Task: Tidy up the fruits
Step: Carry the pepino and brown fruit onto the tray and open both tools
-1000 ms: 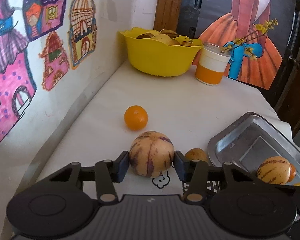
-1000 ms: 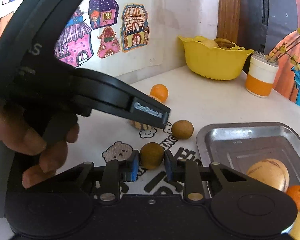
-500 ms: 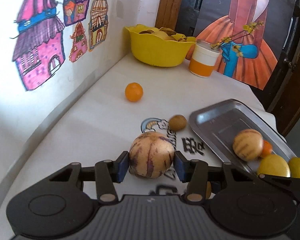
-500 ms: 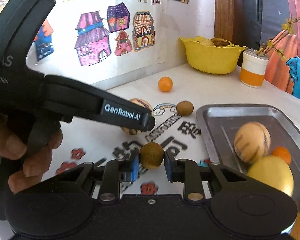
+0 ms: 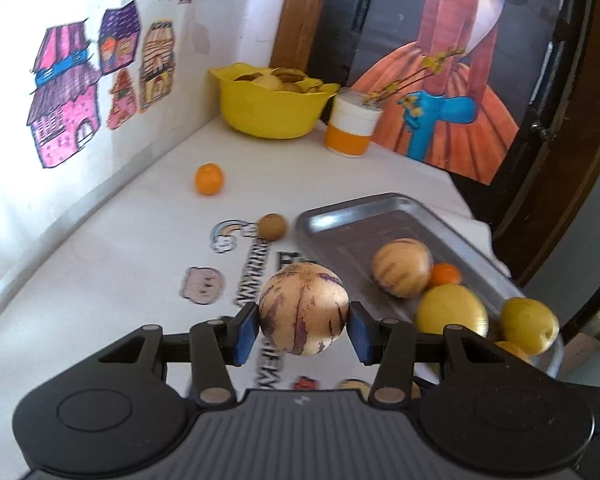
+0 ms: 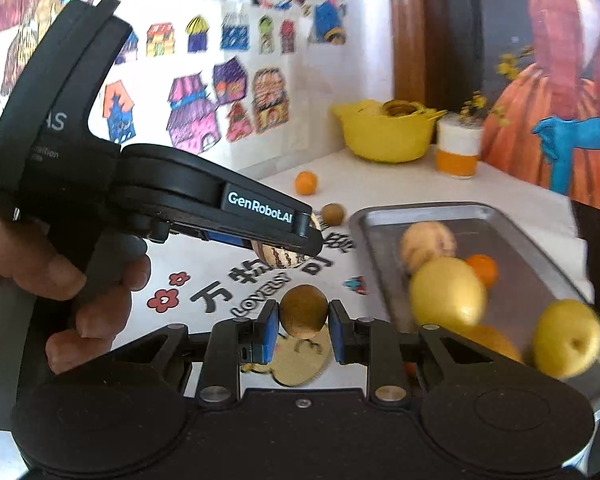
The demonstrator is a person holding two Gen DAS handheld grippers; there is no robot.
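Both grippers have risen off the table (image 5: 100, 256) since the earlier frames, each carrying its fruit higher above the printed cloth, and more of the tray's contents show now.

Largest around them is the white-clothed table against a wall of house drawings (image 5: 64, 120). On its right side lies the metal tray (image 5: 364, 216), holding a second striped melon (image 5: 401, 267), a small orange (image 5: 446, 274) and yellow fruits (image 5: 451, 313) crowded at its near end. At the far end stand a yellow bowl (image 5: 272, 108) and, just beside it, an orange-and-white cup (image 5: 352, 128). A loose orange (image 5: 209, 178) sits out on the cloth, and a brown fruit (image 5: 273, 225) lies just left of the tray's far corner.

The left gripper (image 5: 303, 326) pinches the striped melon (image 5: 303, 309) at its widest part, blue fingers (image 5: 246, 328) pressed to both sides, clear of the table and left of the tray. In the right wrist view, that gripper crosses the left half, partly hiding its melon.

The right gripper (image 6: 303, 330) pinches a small brown kiwi (image 6: 303, 311) between its fingers (image 6: 269, 330), held above the cloth beside the tray's near-left edge.
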